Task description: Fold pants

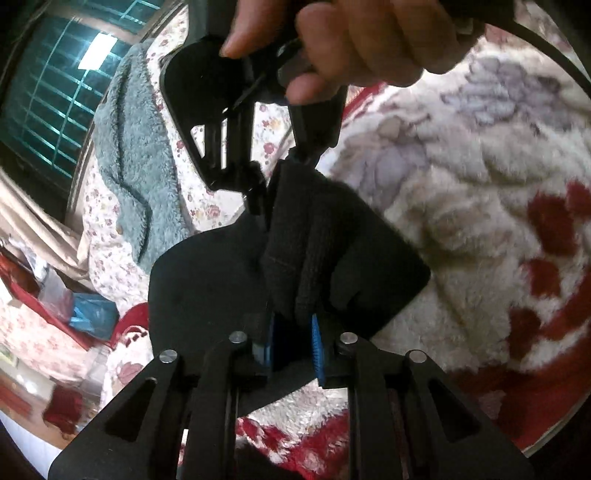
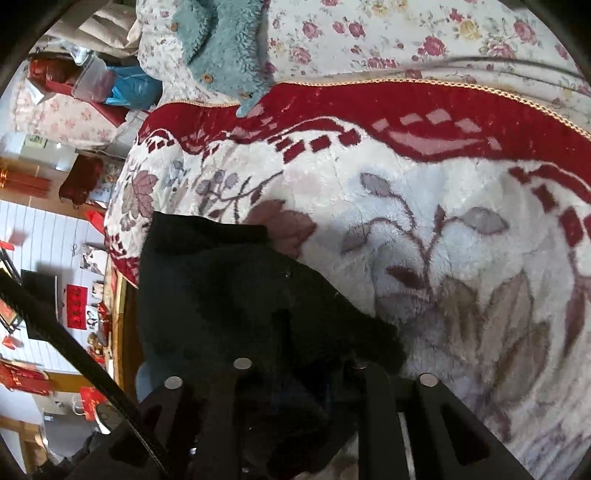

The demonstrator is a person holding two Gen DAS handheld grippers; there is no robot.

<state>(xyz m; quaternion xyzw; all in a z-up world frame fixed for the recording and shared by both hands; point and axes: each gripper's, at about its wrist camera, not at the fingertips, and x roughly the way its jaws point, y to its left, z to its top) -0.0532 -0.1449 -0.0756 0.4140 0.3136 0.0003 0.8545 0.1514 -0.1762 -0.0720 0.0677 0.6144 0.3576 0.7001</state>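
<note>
Both jaws narrowed on black pants (image 1: 314,254)

Pants (image 2: 229,295) on the blanket (image 2: 461,240), at seven o'clock in the right wrist view. Fleece garment (image 2: 225,40) at twelve, lapping the blanket's far edge, quilt (image 2: 388,33) behind. Clutter at nine.

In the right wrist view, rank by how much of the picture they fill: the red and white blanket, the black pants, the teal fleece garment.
1. Red and white blanket, by far the largest.
2. Black pants, though they sit close to the camera, which inflates them.
3. Teal fleece garment, far off and cut by the top edge.
</note>
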